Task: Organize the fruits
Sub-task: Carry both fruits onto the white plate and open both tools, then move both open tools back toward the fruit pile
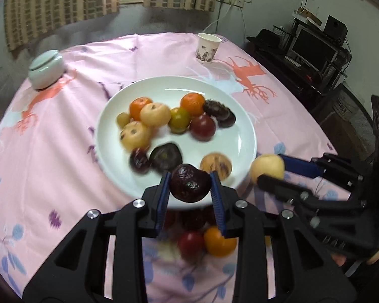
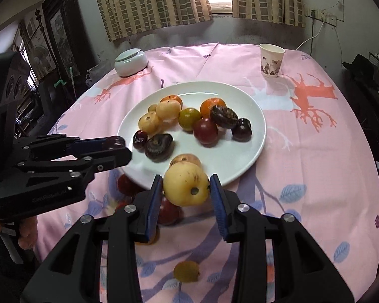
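Left hand-held gripper [image 1: 189, 185] pinched a dark plum [image 1: 190, 186] and right hand-held gripper [image 2: 185, 189] a yellow apple [image 2: 185, 185], both poised at the near rim of the white plate [image 2: 240, 156], which lay just beyond on the desk [image 2: 315, 176].

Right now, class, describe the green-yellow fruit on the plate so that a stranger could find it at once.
Start at the white plate in the middle of the pink tablecloth. Near the plate's centre lies the green-yellow fruit, just in front of an orange one and beside a red one. It is the only greenish fruit among orange, pale yellow, red and dark purple neighbours.
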The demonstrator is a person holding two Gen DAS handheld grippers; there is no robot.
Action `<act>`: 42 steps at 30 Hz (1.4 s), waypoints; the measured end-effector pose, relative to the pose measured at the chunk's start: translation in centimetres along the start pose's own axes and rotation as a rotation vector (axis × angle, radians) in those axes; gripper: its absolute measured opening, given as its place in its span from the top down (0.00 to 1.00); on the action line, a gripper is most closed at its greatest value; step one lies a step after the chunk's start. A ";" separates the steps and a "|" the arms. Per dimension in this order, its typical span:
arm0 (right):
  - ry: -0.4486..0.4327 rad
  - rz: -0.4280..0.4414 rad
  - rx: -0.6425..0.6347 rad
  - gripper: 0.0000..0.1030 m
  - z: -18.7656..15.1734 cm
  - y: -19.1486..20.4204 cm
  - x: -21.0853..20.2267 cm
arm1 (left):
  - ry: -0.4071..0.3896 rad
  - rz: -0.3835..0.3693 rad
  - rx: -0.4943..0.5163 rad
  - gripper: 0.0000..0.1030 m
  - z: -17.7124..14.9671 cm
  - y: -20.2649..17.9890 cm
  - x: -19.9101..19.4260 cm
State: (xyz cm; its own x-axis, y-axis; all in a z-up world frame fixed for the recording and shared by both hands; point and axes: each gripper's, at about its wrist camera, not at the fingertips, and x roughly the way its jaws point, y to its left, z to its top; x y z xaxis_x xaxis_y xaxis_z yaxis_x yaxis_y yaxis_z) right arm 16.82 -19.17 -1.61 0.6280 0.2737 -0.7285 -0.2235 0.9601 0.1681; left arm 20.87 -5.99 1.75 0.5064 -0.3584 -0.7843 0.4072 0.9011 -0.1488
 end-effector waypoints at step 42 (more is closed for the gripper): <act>0.082 -0.091 0.067 0.37 -10.1 0.4 -4.2 | -0.096 0.196 -0.079 0.03 -11.4 1.0 -4.6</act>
State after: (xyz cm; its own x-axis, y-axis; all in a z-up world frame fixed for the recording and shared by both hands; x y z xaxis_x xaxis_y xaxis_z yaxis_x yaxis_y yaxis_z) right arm 6.56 -20.49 -5.17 0.5794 0.1828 -0.7943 -0.1167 0.9831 0.1411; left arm 10.30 -0.70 -1.66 0.6413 -0.1923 -0.7428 0.2347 0.9708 -0.0487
